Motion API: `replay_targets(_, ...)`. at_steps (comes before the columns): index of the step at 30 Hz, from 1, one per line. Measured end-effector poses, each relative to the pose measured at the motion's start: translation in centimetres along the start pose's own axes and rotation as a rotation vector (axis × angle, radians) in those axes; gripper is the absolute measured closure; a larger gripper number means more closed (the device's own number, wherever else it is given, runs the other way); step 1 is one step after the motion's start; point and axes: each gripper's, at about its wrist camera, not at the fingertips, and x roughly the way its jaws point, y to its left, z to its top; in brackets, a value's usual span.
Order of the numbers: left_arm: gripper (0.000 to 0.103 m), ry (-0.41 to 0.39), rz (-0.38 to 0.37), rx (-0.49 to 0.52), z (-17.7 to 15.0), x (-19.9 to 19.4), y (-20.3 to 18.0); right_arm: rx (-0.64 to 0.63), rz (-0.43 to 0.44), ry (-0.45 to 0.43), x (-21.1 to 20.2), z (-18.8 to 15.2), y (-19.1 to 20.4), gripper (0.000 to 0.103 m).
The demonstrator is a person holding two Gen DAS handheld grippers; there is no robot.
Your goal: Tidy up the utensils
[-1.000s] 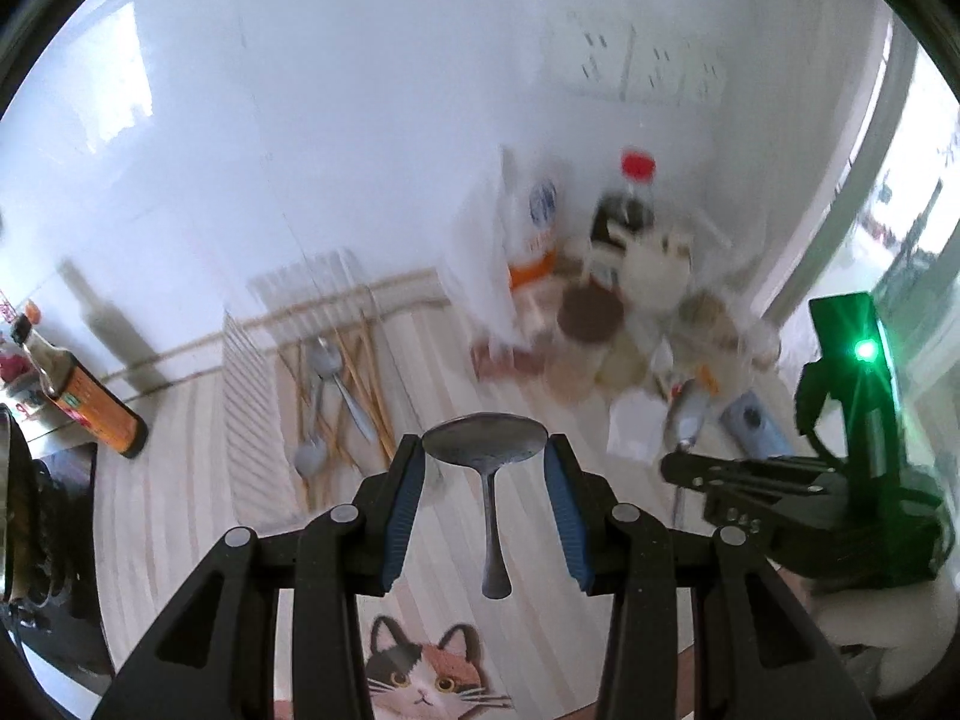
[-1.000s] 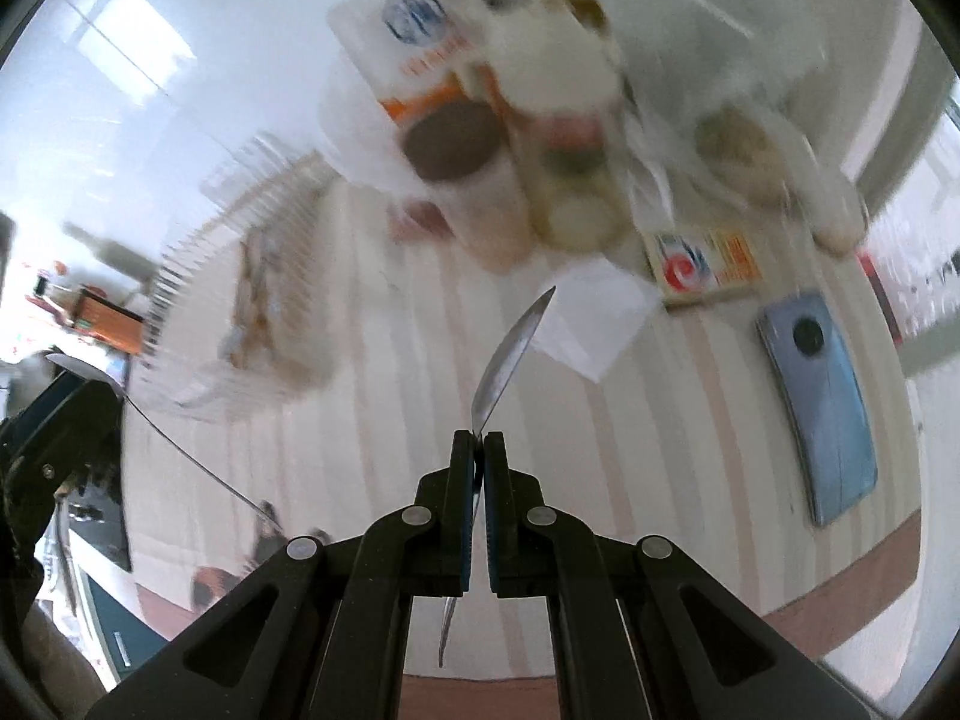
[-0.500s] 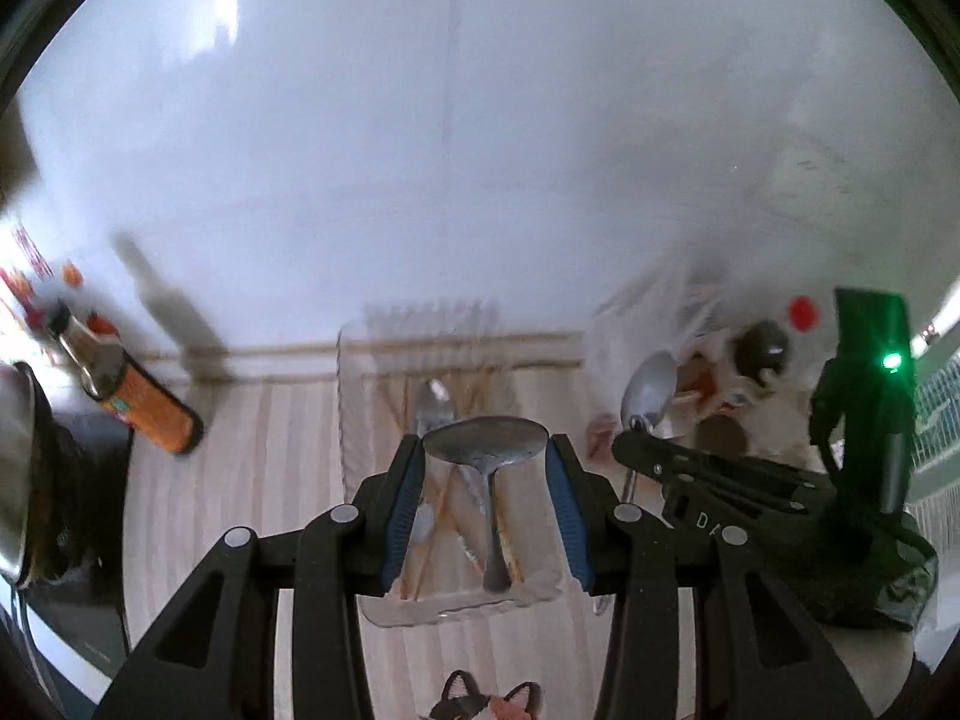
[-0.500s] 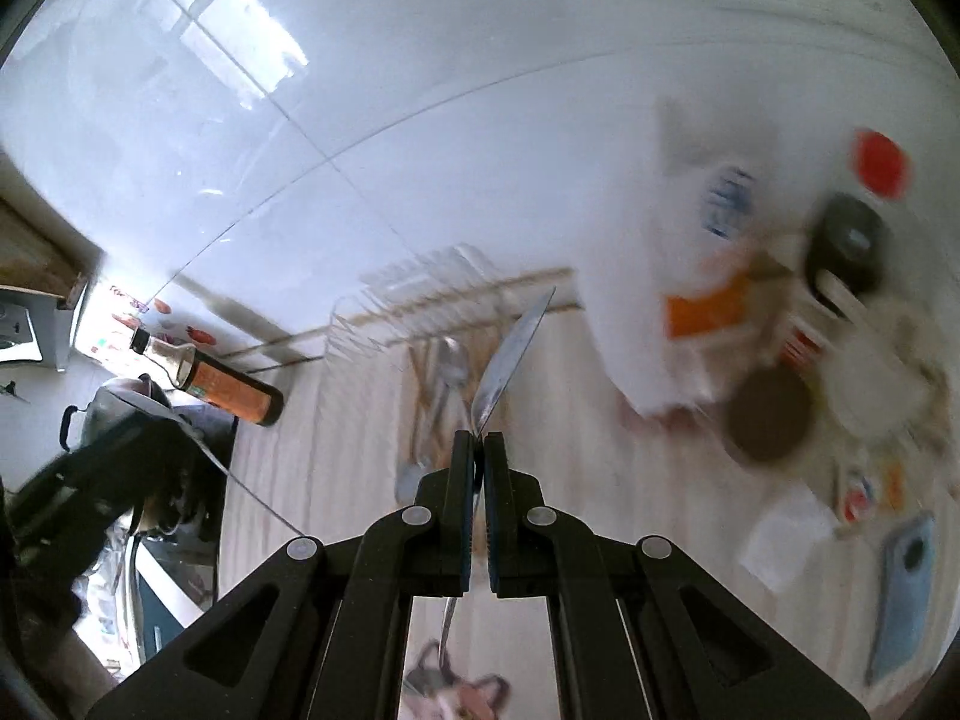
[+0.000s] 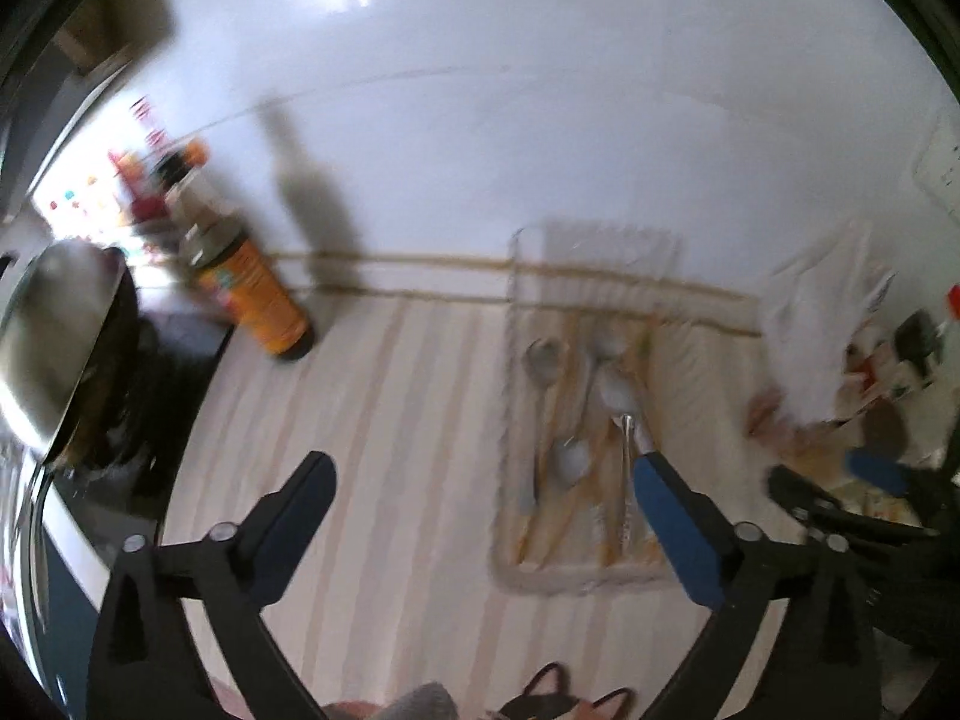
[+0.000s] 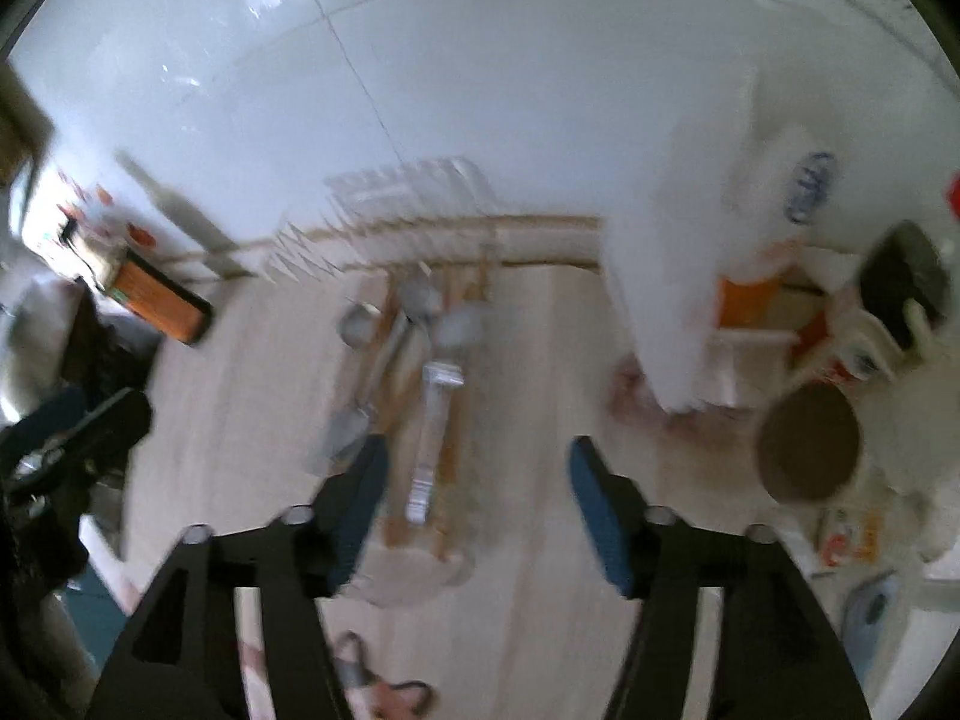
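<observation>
Left gripper point(image 5: 480, 480): jaws just opened wide, empty.
Right gripper point(image 6: 474, 480): jaws just opened, empty.
Tray point(image 5: 510, 564): centre-right; spoons point(image 5: 615, 390), chopsticks inside.

A: Can you read any writing here?

B: Nothing legible. The dark sauce bottle point(image 5: 240, 276) carries an orange label, but its print is smeared by blur.

A: And the white bag point(image 6: 744, 228) on the right?

B: It bears a blue mark and an orange band in the right wrist view; the letters cannot be made out. The small packet point(image 6: 852, 540) near the edge has red and orange print, also unreadable.
</observation>
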Motion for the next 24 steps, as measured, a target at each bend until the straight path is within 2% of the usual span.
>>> replay_targets(1,0.000,0.004,0.000,-0.017,-0.7,0.1,0.4,-0.014,-0.042,-0.006,-0.1,-0.6,0.2,0.016)
replay_targets(2,0.000,0.012,0.004,-0.026,-1.3,0.1,0.8,-0.030,-0.079,-0.016,-0.3,-1.4,0.4,0.010)
replay_targets(5,0.000,0.023,0.003,-0.028,-3.0,-0.3,1.5,-0.048,-0.148,-0.034,-0.8,-3.3,0.8,0.002)
replay_targets(9,0.000,-0.003,-0.008,-0.009,-4.3,-2.5,1.9,-0.037,-0.191,-0.074,-2.6,-5.6,1.5,0.001)
replay_targets(13,0.000,-0.064,-0.025,0.015,-5.7,-6.3,2.5,-0.014,-0.212,-0.129,-6.1,-7.7,1.9,0.001)
replay_targets(24,0.000,-0.229,-0.088,0.097,-10.9,-19.4,4.3,0.070,-0.271,-0.329,-20.1,-16.8,5.2,0.001)
